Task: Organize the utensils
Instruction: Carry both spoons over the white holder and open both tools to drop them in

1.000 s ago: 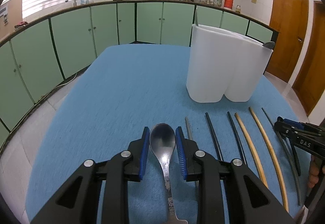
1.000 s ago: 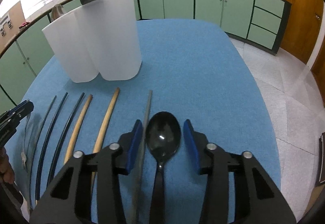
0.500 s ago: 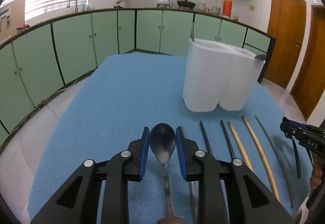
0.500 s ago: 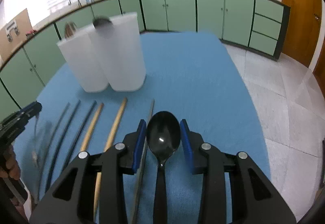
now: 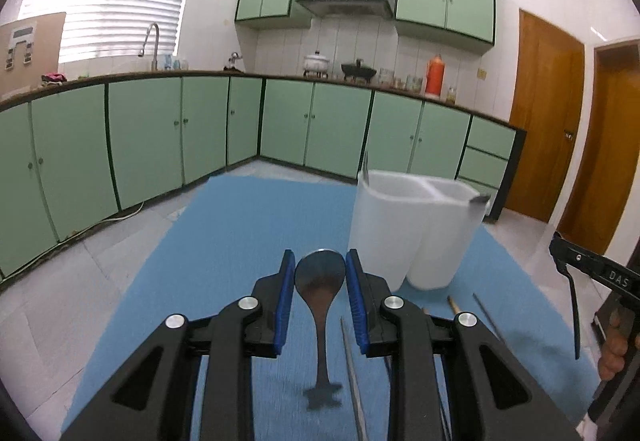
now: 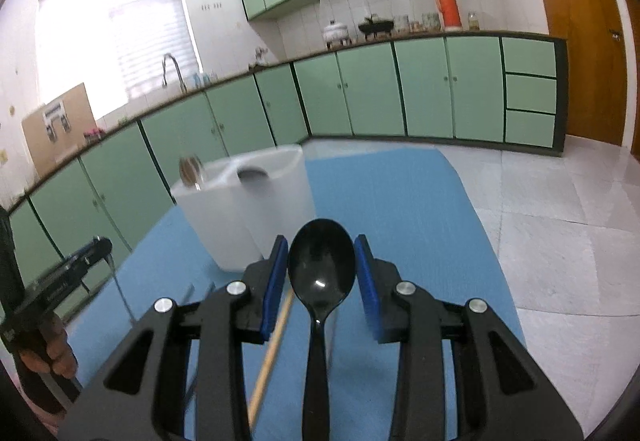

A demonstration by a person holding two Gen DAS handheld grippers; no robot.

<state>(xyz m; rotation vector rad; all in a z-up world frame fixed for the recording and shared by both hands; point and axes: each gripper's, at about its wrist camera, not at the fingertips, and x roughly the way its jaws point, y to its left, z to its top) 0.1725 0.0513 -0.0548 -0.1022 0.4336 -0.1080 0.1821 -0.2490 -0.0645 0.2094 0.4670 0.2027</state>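
Since my left hand-held gripper (image 5: 320,295) pinches the steel spoon (image 5: 320,281) by its slick, rigid bowl, the long handle may swing. My right hand-held gripper (image 6: 322,275) clamps the light, stiff black spoon (image 6: 321,261) likewise; the white holder (image 6: 244,213) stands ahead of both.

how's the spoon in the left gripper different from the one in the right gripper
The metal spoon in the left gripper is silvery with a narrower bowl; the black spoon in the right gripper is glossy and broader. Both are clamped at the bowl, handles trailing back.
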